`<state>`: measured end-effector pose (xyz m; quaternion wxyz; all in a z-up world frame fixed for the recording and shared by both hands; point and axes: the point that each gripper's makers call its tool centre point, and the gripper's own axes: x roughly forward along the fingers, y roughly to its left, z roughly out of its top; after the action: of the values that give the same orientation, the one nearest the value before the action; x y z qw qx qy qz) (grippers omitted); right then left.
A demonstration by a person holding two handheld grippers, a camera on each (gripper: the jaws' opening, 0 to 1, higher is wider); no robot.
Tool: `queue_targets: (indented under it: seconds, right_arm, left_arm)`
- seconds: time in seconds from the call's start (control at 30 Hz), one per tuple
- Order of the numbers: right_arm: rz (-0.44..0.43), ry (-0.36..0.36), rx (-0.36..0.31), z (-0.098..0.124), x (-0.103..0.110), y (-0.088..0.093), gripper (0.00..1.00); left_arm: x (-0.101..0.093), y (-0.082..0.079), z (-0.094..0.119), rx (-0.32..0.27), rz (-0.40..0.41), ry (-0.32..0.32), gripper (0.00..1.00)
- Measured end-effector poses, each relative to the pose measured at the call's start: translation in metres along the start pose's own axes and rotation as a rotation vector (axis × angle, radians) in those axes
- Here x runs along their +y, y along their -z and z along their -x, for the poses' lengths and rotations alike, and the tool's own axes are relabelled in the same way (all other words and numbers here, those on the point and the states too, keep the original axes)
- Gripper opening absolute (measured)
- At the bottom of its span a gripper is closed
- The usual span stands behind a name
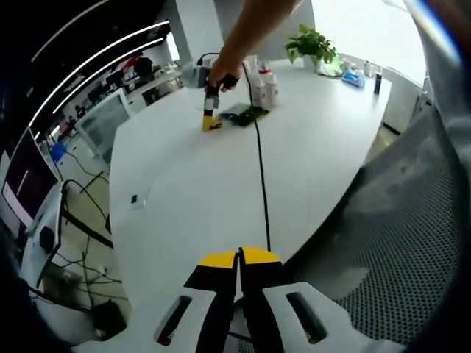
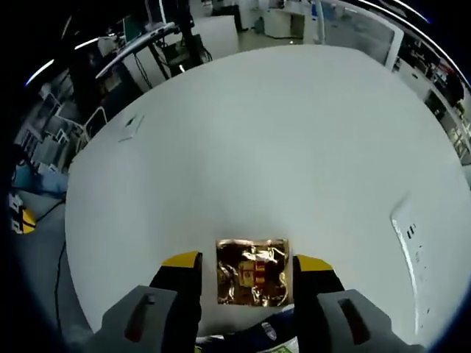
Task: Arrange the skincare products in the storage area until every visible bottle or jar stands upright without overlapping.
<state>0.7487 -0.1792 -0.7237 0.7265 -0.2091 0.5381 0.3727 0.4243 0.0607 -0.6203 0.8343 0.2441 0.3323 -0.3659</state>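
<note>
Skincare bottles [image 1: 263, 82] stand in a small cluster at the far end of the white table [image 1: 316, 154] in the left gripper view, upright as far as I can tell; too small to read labels or count for sure.

Left gripper [image 1: 239, 259]: yellow-tipped jaws pressed together, nothing btwn them, hanging over the near table edge w/ a grey mesh surface [image 1: 412, 257] to the right. A black cable [image 1: 259, 169] runs from just past the tips across the table toward the far cluster.

Right gripper [image 2: 246, 262]: jaws spread wide, tips on either side of a gold foil-covered square item [image 2: 252, 271] lying flat on the table. Can't tell if the tips touch it; it sits in the gap, not visibly clamped. A bit of blue and green stuff shows just below it at the view's bottom edge, too cut off to identify.

In the left gripper view that same right gripper [image 1: 211, 118] shows from afar, held by a person's hand [image 1: 221, 72], pointing down at the table, next to a dark flat item [image 1: 243, 112] just in front of the bottles.

Farther out: potted plant [image 1: 313, 45] at the far table edge, a few small items near it, a small card [image 1: 137, 198] lying on the table's left side. Desks and monitors beyond the table, blurred.
</note>
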Motion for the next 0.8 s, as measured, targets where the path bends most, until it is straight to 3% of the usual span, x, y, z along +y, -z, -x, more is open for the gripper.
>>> queue_targets:
  seconds: [0.03,0.1,0.2,0.4,0.57,0.8]
  right_arm:
    - [0.042,0.000,0.043,0.002,-0.001,0.006,0.43]
    - [0.081,-0.006,0.066,0.001,-0.002,0.008,0.41]
    - [0.223,0.014,0.133,0.001,-0.006,0.015,0.37]
    - [0.326,0.008,0.187,0.001,0.000,0.018,0.36]
    - [0.474,0.002,0.252,0.002,0.003,0.019,0.35]
    - [0.523,0.007,0.306,0.004,-0.001,0.022,0.35]
  left_arm:
    - [0.000,0.000,0.000,0.000,0.002,0.000,0.00]
    - [0.000,0.000,0.000,0.001,0.002,-0.002,0.00]
    - [0.000,0.001,0.000,0.003,0.002,-0.002,0.00]
    - [0.000,0.001,0.000,0.005,0.001,-0.002,0.00]
    - [0.001,0.001,0.000,0.007,0.001,-0.002,0.00]
    - [0.001,0.001,0.000,0.009,0.002,-0.004,0.00]
